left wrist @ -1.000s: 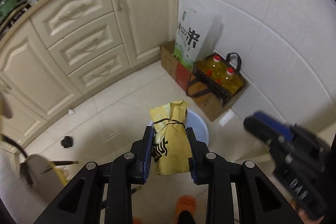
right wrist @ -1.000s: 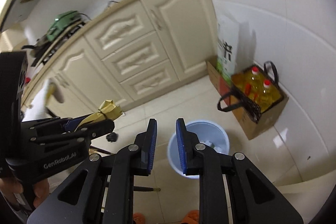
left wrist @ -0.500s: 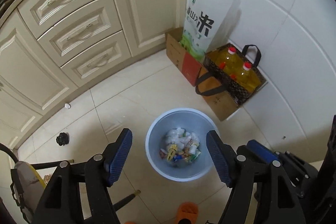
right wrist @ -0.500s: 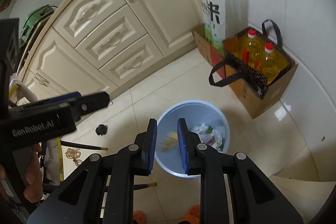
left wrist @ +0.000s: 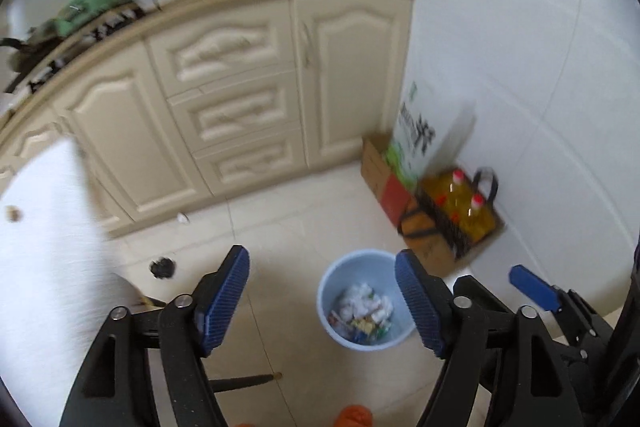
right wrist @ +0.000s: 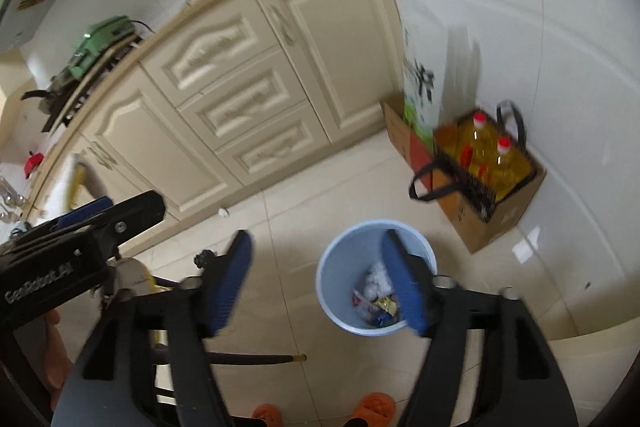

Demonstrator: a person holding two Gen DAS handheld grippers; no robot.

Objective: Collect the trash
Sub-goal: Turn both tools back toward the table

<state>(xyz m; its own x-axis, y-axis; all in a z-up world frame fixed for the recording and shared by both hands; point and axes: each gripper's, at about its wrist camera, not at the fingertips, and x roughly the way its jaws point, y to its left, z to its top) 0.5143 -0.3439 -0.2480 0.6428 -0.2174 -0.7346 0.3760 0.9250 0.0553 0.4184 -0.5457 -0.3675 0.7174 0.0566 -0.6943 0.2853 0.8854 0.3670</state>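
Down on the tiled floor, the blue bin (left wrist: 365, 301) stands below and ahead of both tools, holding a heap of wrappers (left wrist: 362, 313), with loose bits left out on the tiles to its left: a dark clump (left wrist: 162, 267) and a small white scrap (left wrist: 183, 219) by the cabinet foot. Both lie off the left gripper (left wrist: 322, 301), so it looks the nearer one for them; its jaws have just been opening, stand wide and hold nothing. Likewise the right gripper (right wrist: 320, 287) over the bin has just been opening and is empty.

Both wrist views: high above floor, angled down; shared: bin (left wrist: 362, 301) (right wrist: 340, 267), cabinets (left wrist: 240, 99) (right wrist: 248, 79).
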